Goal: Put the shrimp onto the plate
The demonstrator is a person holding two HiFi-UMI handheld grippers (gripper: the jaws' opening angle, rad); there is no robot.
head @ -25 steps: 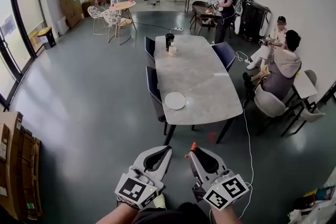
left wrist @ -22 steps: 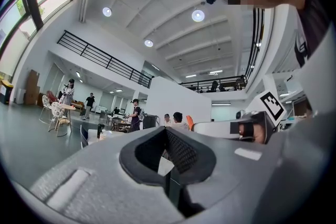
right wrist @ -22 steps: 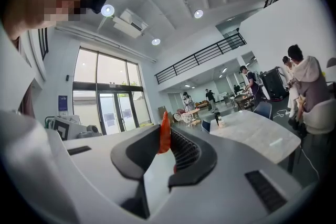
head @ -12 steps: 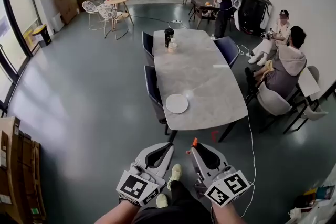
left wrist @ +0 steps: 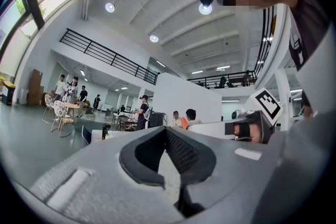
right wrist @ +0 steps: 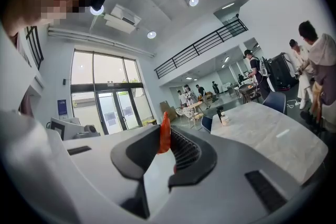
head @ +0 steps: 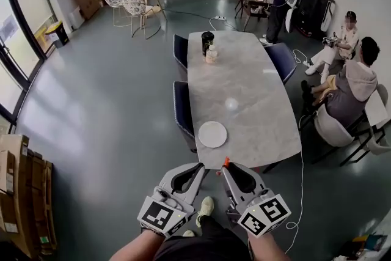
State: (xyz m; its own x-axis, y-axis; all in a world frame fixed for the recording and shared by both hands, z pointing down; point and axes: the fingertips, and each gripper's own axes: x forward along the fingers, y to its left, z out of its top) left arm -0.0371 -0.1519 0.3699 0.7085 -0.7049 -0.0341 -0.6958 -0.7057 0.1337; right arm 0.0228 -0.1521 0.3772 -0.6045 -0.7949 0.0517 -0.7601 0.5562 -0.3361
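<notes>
The white plate [head: 212, 134] lies on the tabletop [head: 244, 82] near its near edge, while the orange shrimp [right wrist: 165, 134] is pinched upright at the tips of the right gripper [head: 225, 167], just off that edge; the left gripper [head: 198, 167] has its jaws pressed together.

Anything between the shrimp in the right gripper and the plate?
Nothing visible. The shrimp is clamped at the right gripper tips by the table near edge; only bare tabletop lies between there and the empty plate.
</notes>
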